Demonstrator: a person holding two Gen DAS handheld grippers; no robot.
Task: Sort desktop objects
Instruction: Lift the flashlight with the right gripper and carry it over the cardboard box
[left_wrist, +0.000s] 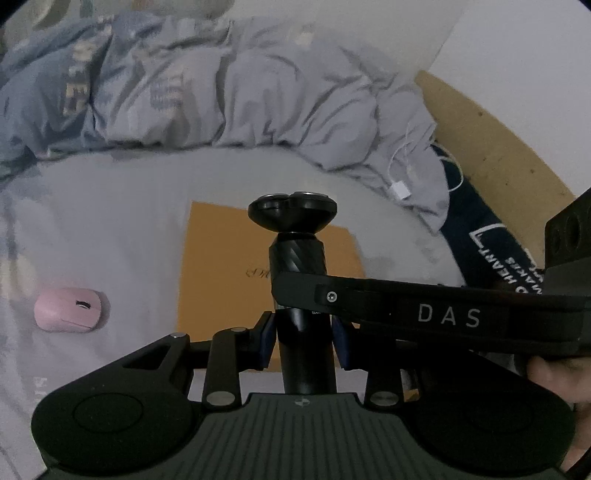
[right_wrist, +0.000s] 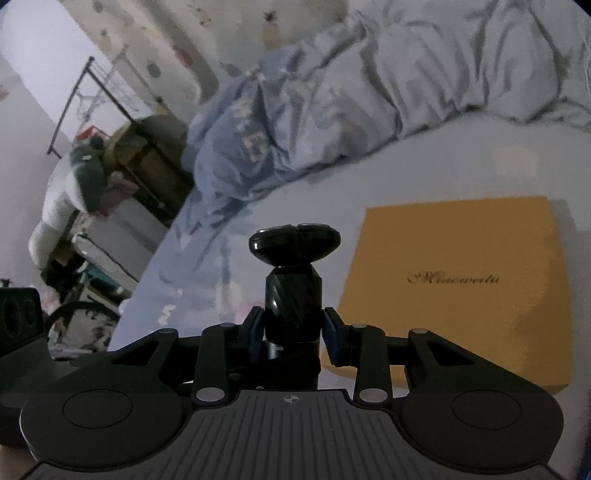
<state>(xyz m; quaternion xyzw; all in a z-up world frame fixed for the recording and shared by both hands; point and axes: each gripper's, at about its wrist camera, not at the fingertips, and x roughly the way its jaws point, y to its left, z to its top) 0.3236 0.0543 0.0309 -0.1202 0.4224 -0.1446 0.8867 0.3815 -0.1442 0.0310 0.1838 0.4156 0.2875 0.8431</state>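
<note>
A black rotary electric shaver (left_wrist: 295, 258) stands upright in the air above the bed, its round head at the top. My left gripper (left_wrist: 303, 341) is shut on its lower body, with blue pads on both sides. A finger of the right gripper (left_wrist: 406, 310), marked DAS, reaches in from the right and clamps the shaver a little higher up. In the right wrist view the shaver (right_wrist: 293, 291) sits between the pads of my right gripper (right_wrist: 294, 338), which is shut on it. An orange flat box (left_wrist: 221, 266) (right_wrist: 461, 288) lies on the sheet behind the shaver. A pink mouse (left_wrist: 70, 310) lies on the sheet to the left.
A crumpled grey-blue duvet (left_wrist: 221, 92) fills the far side of the bed. A white charging cable (left_wrist: 400, 192) and a dark blue printed cloth (left_wrist: 487, 240) lie by the wooden board (left_wrist: 498, 147) at right. A hand (left_wrist: 554, 384) shows at lower right. Cluttered shelves (right_wrist: 110, 184) stand beyond the bed's left edge.
</note>
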